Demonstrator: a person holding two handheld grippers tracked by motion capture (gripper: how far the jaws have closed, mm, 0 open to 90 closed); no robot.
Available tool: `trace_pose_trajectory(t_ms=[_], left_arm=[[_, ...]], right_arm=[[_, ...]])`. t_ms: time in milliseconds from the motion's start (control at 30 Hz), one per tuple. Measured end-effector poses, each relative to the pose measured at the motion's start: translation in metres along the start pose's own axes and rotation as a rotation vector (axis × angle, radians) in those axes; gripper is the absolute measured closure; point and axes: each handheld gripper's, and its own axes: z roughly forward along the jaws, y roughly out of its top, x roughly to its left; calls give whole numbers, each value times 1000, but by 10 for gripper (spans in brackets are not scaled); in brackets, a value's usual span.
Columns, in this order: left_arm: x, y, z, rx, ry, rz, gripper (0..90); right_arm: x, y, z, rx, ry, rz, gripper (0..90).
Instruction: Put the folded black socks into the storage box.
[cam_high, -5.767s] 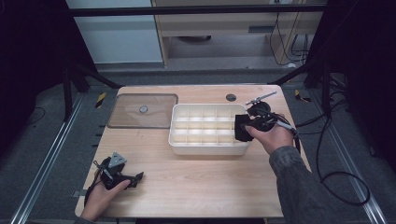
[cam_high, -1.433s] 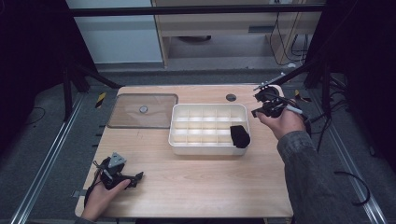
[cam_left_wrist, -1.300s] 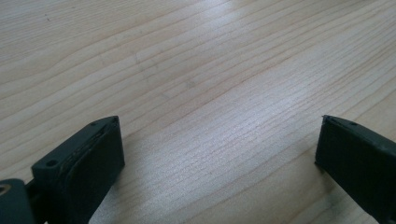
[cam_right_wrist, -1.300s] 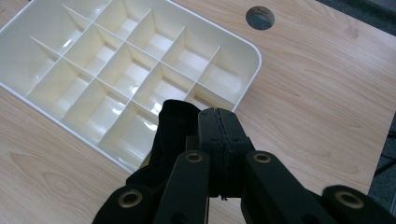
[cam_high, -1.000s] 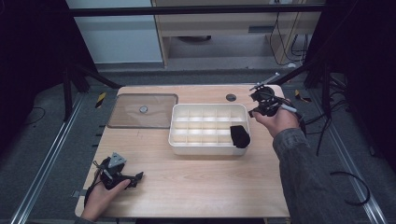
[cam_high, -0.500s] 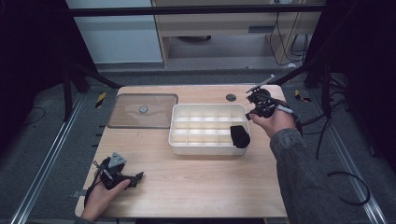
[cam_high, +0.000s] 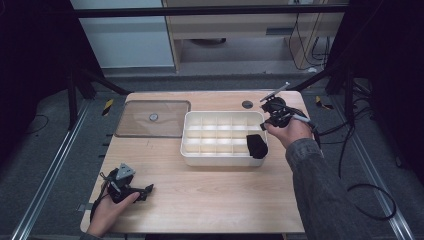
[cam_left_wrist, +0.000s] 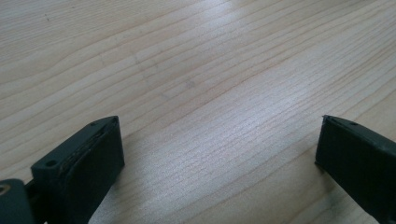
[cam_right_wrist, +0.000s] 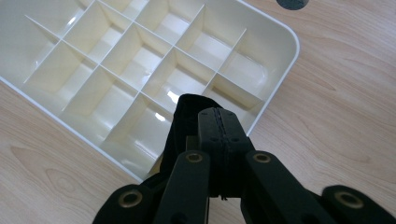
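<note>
one black cloth in tray

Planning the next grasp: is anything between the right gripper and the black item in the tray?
Nothing visible does. The right gripper, jaws shut, is near the white tray's right end; the black item lies uncovered in its near-right compartment.

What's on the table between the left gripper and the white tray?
Nothing: in the high view, only bare wood lies between the left gripper and the white tray.

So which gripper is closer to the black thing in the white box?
Right. The right gripper hovers just beyond the white box's far right corner, near the black thing. The left gripper rests at the table's near left, far away.
</note>
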Motion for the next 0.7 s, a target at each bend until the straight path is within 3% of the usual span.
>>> trace_pose_trajectory(t_ms=[467, 700], left_arm=[[0, 0, 0, 0, 0, 0, 1], [0, 0, 0, -3, 0, 0, 1]], right_arm=[[10, 8, 26, 61, -11, -36, 900], [11, 4, 38, 70, 4, -15, 900]])
